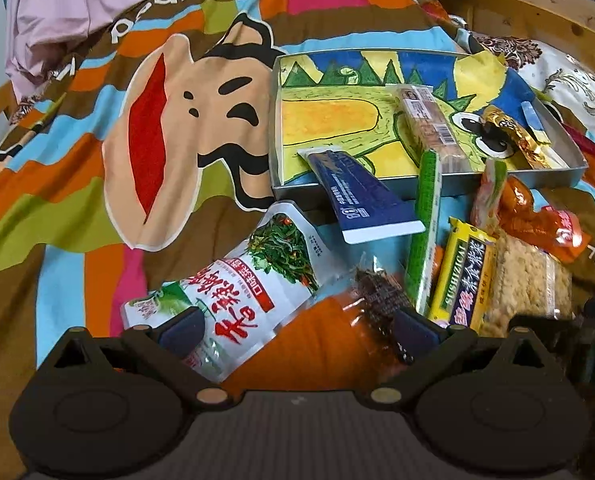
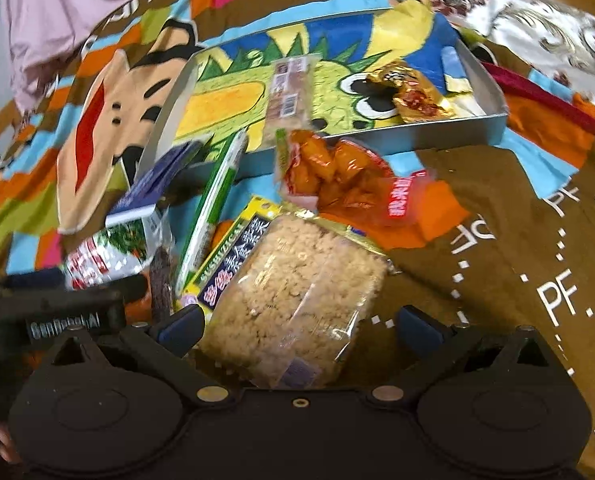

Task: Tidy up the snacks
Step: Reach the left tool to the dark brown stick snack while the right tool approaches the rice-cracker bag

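Left wrist view: left claw [image 1: 297,330] spread wide over the snack heap on the bed, gripping nothing, its fingers straddling a white seaweed pouch [image 1: 233,288] and an orange packet [image 1: 317,344]. Right wrist view: right claw [image 2: 301,330] just as wide, straddling a clear bag of puffed rice cake [image 2: 293,300], fingers not yet pressing it. Beyond the heap, a shallow tray [image 2: 493,120] with a dinosaur picture inside, already holding a long bar [image 2: 289,92] and a gold-wrapped sweet [image 2: 413,92]; a blue pouch [image 1: 361,204] and a green stick pack [image 1: 425,232] leaning over its near rim.

Best done by picking one packet only: centre on the rice cake's narrow width, close gently to avoid crushing, lift straight up clear of the yellow pack [image 2: 233,252] beside it, then set flat in the tray's bare part. Likely snag: dragging neighbouring packets along.
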Tool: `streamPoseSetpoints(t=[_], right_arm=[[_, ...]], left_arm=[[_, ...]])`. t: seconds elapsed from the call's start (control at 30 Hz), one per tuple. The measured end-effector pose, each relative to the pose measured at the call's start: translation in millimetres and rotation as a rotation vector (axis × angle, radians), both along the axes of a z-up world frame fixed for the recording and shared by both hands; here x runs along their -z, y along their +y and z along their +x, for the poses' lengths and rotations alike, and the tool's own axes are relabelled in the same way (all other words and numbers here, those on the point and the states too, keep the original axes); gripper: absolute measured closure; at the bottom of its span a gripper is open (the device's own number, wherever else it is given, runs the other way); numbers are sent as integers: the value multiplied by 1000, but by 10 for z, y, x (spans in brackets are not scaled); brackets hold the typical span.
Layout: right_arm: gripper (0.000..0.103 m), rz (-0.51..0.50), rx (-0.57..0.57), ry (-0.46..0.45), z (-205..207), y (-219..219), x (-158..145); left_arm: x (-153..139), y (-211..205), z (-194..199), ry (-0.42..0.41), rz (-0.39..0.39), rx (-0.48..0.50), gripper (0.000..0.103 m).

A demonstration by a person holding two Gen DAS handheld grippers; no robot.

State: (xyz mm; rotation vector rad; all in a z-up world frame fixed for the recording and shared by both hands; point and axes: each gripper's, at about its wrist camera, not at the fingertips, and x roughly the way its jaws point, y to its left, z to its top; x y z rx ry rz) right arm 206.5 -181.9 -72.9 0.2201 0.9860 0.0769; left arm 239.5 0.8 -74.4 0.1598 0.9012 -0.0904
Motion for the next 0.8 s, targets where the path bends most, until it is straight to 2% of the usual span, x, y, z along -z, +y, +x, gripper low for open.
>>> streamPoseSetpoints(t=[0.2, 0.3, 0.43, 0.53, 0.67, 0.8], right_arm=[[1, -45, -4, -37, 11, 63, 101], [1, -67, -19, -50, -22, 80, 119], [8, -70, -41, -50, -73, 25, 108], [13, -81, -41, -38, -141, -31, 74], [12, -116, -51, -36, -253, -79, 51], [9, -121, -52, -43, -240, -88, 75]], left_arm=[[5, 79, 60, 15, -43, -29, 1], [10, 78, 55, 13, -40, -26, 1], [20, 82, 43, 28, -59, -15, 1], [31, 116, 34, 58, -117, -25, 1], [81, 180, 33, 92, -244, -22, 1], [168, 202, 50, 86, -308, -24, 1]])
